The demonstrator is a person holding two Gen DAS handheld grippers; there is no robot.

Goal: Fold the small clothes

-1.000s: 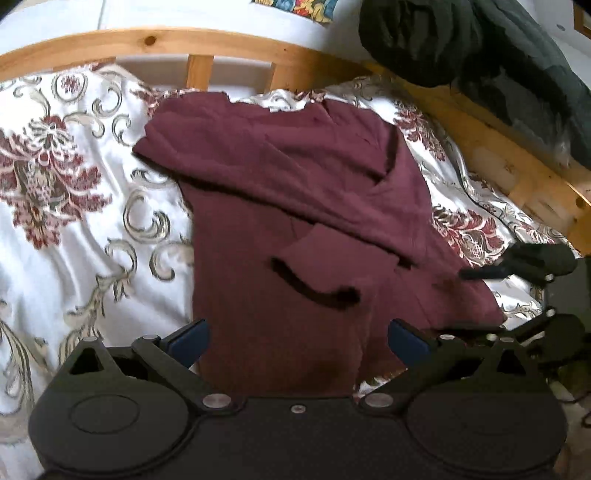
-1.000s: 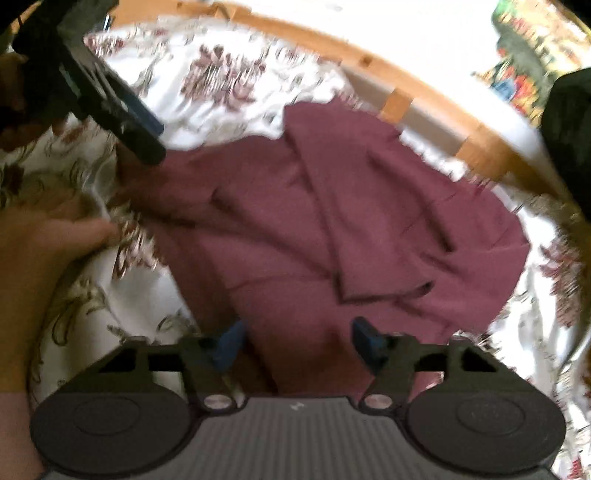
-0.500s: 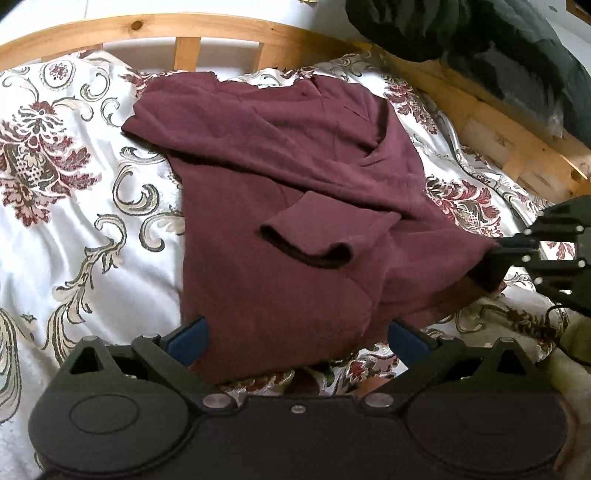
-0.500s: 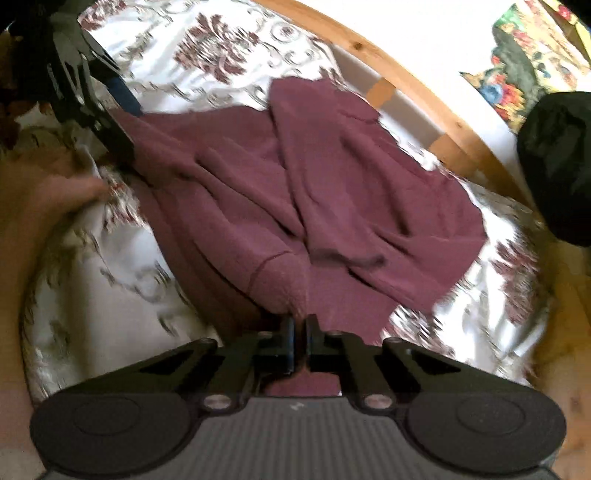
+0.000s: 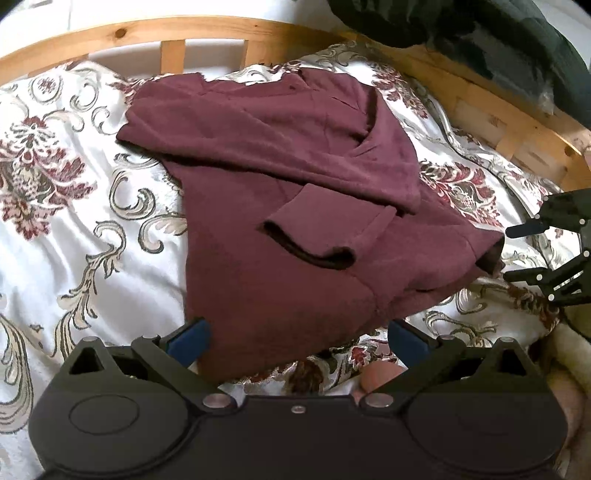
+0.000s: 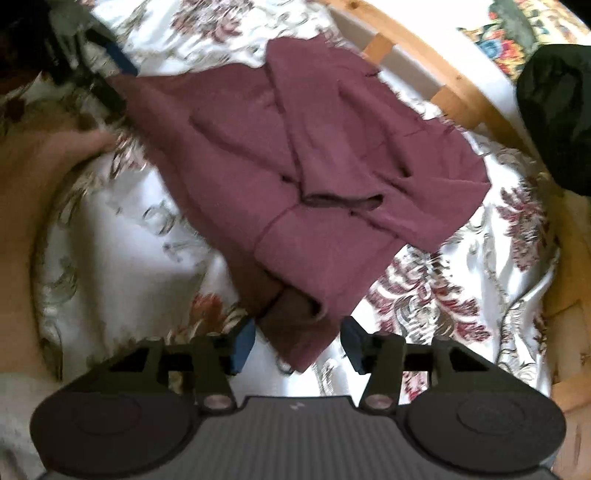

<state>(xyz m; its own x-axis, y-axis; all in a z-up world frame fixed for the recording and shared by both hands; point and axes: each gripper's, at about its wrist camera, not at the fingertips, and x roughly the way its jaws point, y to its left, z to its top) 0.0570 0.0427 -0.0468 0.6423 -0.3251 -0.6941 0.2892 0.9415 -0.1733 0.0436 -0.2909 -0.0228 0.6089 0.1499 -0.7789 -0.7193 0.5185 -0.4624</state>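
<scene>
A maroon long-sleeved top (image 5: 295,206) lies on the floral bedspread (image 5: 74,221), sleeves folded across its body. My left gripper (image 5: 295,336) is open at the top's near hem, its blue pads on either side of the hem. My right gripper (image 6: 297,341) is open, with a bunched corner of the top (image 6: 295,317) lying between its pads. The right gripper also shows in the left wrist view (image 5: 517,254) at the top's right corner. The left gripper shows at the upper left of the right wrist view (image 6: 107,77).
A wooden slatted bed frame (image 5: 221,33) runs along the far side of the bed. A dark bundle of clothing (image 5: 517,48) rests on the frame at the back right. A bare hand (image 6: 48,162) lies at the left.
My right gripper was shut on the top's corner half a second ago and has opened, letting it drop. The left gripper has stayed open and drawn back a little.
</scene>
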